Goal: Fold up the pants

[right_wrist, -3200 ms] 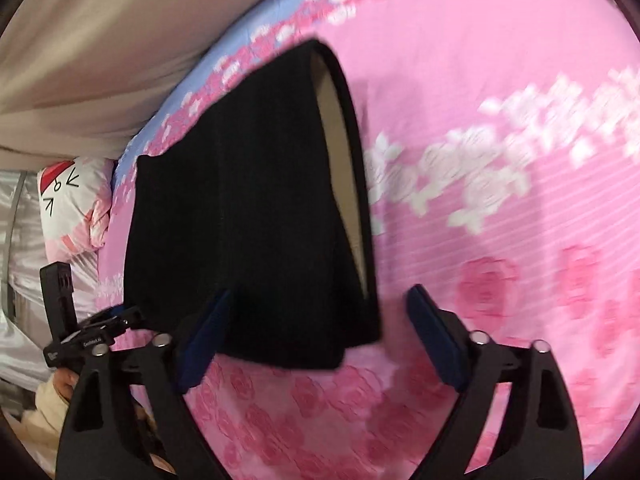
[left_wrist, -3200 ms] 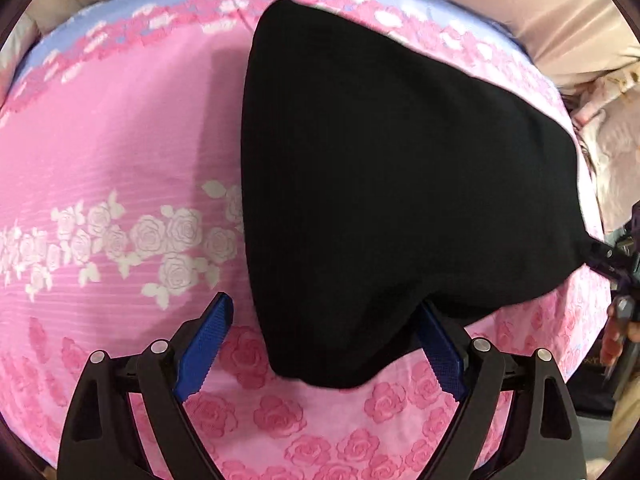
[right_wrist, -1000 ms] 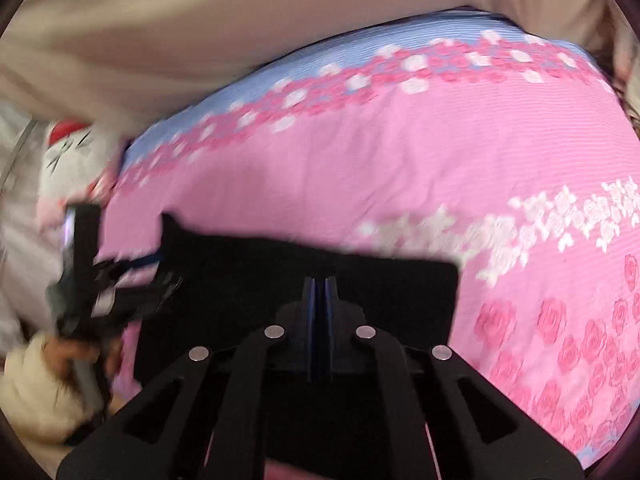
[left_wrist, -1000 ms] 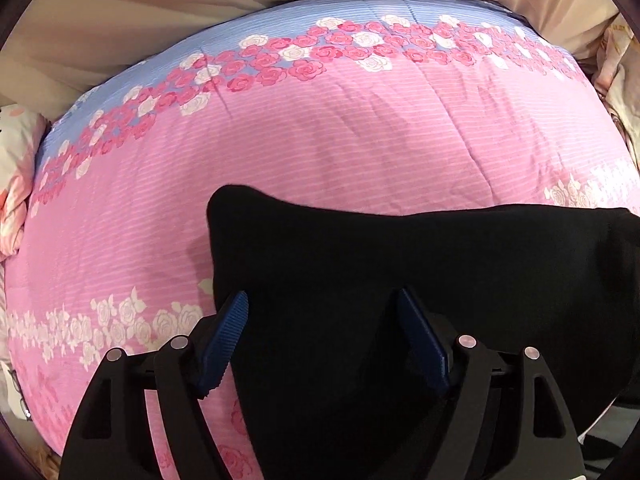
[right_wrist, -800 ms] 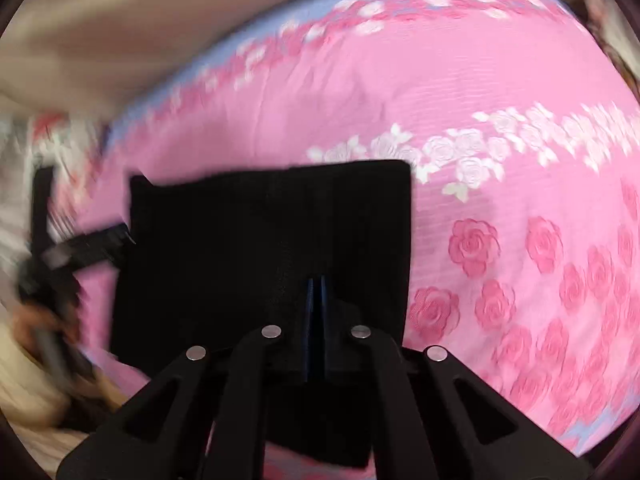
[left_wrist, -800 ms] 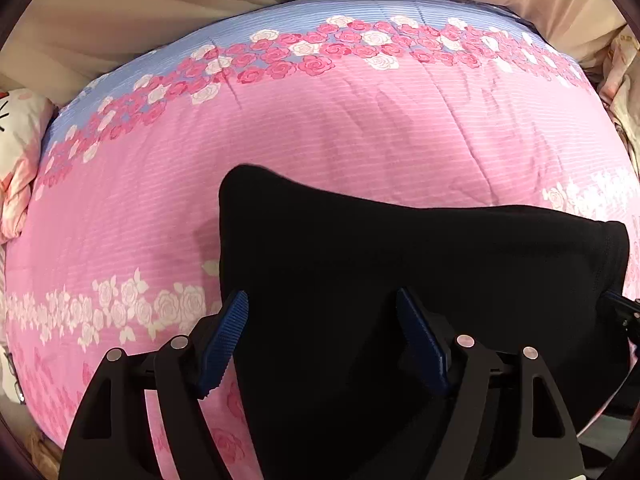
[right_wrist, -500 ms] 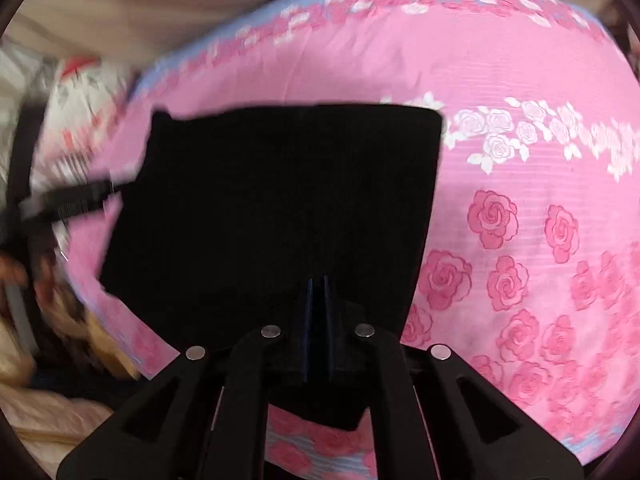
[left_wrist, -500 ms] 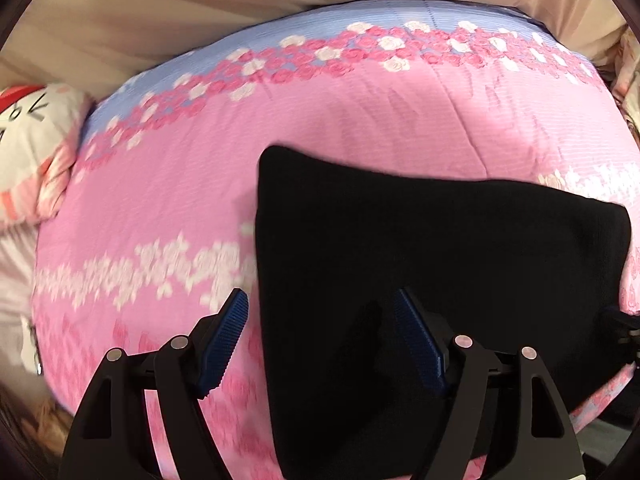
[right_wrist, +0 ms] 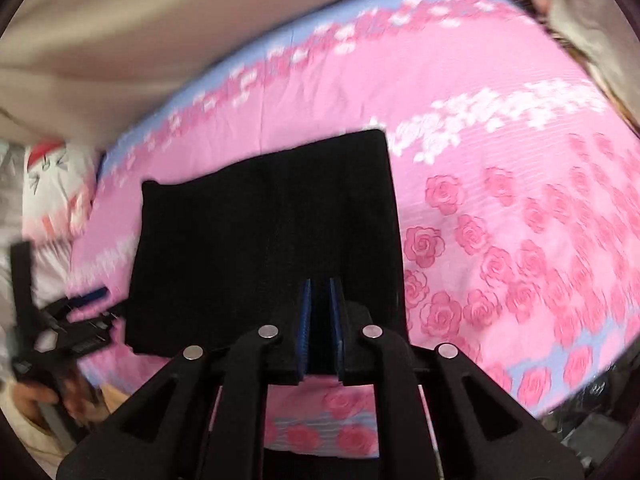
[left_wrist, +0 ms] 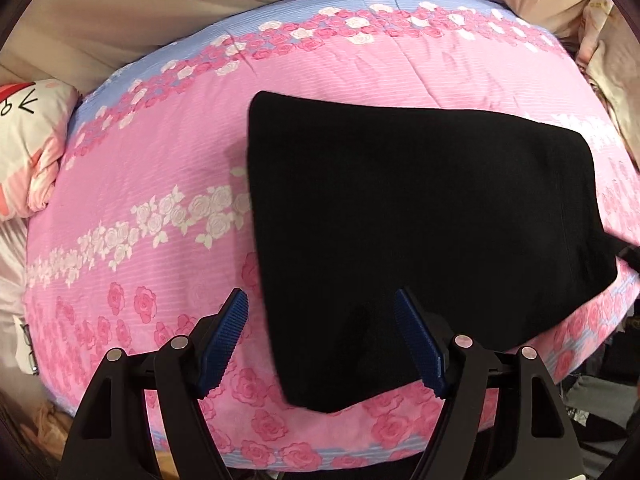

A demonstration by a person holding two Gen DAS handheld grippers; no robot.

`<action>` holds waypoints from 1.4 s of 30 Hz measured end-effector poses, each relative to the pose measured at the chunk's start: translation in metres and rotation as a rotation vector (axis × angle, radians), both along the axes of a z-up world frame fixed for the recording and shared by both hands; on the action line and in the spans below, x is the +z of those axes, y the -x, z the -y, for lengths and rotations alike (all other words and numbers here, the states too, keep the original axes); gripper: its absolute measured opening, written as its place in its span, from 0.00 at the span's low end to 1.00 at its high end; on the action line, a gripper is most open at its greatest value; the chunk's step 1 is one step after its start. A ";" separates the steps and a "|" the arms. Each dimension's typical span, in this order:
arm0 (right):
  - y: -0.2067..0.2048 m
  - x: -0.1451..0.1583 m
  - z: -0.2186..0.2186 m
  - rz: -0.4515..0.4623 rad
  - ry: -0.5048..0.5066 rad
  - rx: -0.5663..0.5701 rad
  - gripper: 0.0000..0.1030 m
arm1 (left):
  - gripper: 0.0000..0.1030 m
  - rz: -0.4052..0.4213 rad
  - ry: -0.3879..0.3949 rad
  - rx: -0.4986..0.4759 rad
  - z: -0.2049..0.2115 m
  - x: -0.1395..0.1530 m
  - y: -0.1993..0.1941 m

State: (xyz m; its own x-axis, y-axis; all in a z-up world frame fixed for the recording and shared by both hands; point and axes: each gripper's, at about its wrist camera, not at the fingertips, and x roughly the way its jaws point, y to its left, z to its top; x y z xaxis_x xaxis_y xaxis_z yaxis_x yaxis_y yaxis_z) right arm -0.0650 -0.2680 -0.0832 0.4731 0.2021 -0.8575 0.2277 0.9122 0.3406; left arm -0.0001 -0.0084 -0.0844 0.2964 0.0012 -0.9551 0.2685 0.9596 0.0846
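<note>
The black pants (left_wrist: 420,220) lie folded in a flat block on the pink rose quilt (left_wrist: 160,152). My left gripper (left_wrist: 320,336) hovers open over their near left corner, and its blue pads (left_wrist: 228,332) touch no cloth. My right gripper (right_wrist: 320,292) is at the pants' (right_wrist: 260,240) near edge. Its jaws are opening and a narrow gap shows between the pads, with dark cloth seen through it and not pinched. The left gripper (right_wrist: 80,312) also shows at the pants' left end in the right wrist view. The right wrist view is blurred.
A pillow with a cartoon face (left_wrist: 24,140) lies at the quilt's left end. Beige cloth (left_wrist: 160,20) rises behind the bed, and pale bedding (left_wrist: 608,60) is bunched at the right. The quilt's near edge (left_wrist: 320,456) drops off just under the grippers. A hand (right_wrist: 28,400) holds the left gripper.
The pants have come down flat onto the quilt and sit farther right in the left wrist view. The right gripper's jaws, shut before, now show a narrow gap. The left jaws stay wide.
</note>
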 end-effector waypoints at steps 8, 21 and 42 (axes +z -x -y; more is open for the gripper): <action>0.040 -0.015 -0.001 -0.088 0.024 -0.143 0.37 | 0.72 -0.068 0.021 -0.039 -0.035 -0.031 0.011; -0.008 -0.035 -0.022 -0.151 0.104 0.079 0.38 | 0.72 -0.055 0.008 0.019 -0.018 -0.027 0.009; -0.072 0.001 -0.027 0.011 0.123 0.143 0.39 | 0.77 -0.090 -0.036 0.077 -0.017 -0.044 0.025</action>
State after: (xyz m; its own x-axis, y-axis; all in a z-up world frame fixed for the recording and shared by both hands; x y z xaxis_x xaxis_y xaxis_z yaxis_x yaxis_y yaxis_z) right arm 0.0074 -0.2413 -0.0818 0.4563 0.1617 -0.8750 0.0895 0.9700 0.2260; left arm -0.0250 0.0090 -0.1283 0.2076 0.0553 -0.9767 0.2017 0.9745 0.0980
